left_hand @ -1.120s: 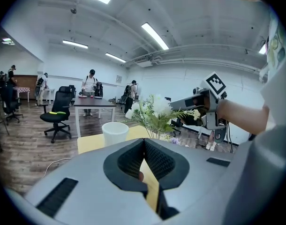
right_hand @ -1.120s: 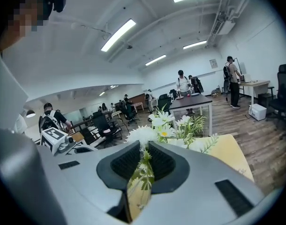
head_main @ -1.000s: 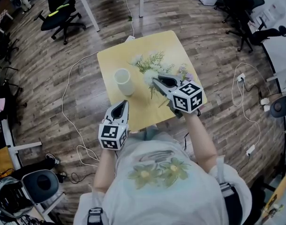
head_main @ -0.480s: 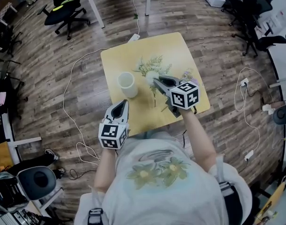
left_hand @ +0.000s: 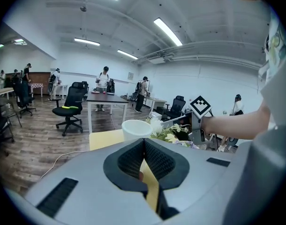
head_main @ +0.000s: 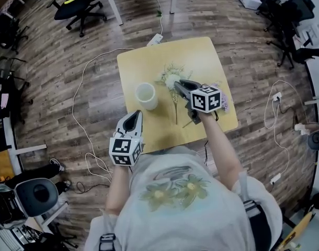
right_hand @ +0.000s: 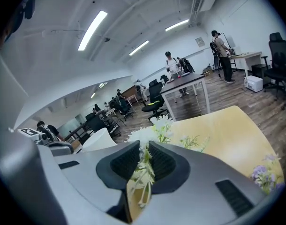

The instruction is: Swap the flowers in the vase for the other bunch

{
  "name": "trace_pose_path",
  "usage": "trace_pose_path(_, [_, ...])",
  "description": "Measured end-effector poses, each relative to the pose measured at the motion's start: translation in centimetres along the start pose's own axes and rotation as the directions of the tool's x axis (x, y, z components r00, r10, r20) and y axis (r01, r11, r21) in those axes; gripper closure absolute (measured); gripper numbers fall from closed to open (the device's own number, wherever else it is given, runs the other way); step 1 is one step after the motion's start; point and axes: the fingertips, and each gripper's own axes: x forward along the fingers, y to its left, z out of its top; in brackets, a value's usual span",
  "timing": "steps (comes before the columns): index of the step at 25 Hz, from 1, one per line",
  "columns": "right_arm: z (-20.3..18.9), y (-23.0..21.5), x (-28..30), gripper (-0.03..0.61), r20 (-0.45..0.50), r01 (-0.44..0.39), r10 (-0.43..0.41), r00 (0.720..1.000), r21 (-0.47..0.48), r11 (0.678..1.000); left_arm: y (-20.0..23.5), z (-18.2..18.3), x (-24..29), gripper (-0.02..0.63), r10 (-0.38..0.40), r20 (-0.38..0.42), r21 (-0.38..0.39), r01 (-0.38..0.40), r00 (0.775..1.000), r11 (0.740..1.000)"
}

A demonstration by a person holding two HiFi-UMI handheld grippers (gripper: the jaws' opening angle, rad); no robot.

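1. An open office with a wooden floor, desks and rolling chairs is seen. A small yellow table (head_main: 201, 54) stands in the middle, and cables lie on the floor around it.
2. The white vase (head_main: 146, 95) stands upright on the left part of the table and looks empty from above.
3. The white bunch (head_main: 172, 79) is gripped by the right gripper (head_main: 179, 84), just to the right of the vase. The jaws are closed on the thin green stems below the blossoms.
4. The purple bunch (head_main: 224, 102) lies at the right edge of the table and is partly covered by the right gripper.
5. The left gripper (head_main: 137, 114) is found near the front edge of the table. Its jaws are together and nothing is between them.
6. Both bunches are judged to be light, with thin, flexible stems and blossoms that are easily crushed. Hold should be taken on the gathered stems, not on the heads, since single stems may slip out. The vase may tip if stems drag on its rim.
7. No brand, label or readable writing is found. Only square black-and-white patterns are seen on the marker cube (head_main: 207, 99).
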Motion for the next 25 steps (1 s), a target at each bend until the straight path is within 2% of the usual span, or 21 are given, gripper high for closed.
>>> trace_pose_path(10, [-0.1, -2.8, 4.6, 0.503, -0.040, 0.038, -0.038, 0.998, -0.003, 0.999, 1.8, -0.2, 0.8, 0.595, 0.055, -0.017, -0.035, -0.055, 0.998, 0.998])
trace_pose_path(25, [-2.3, -5.4, 9.3, 0.503, -0.049, 0.062, -0.059, 0.997, 0.058, 0.996, 2.1, -1.9, 1.0, 0.595, 0.070, -0.038, -0.055, -0.072, 0.997, 0.996])
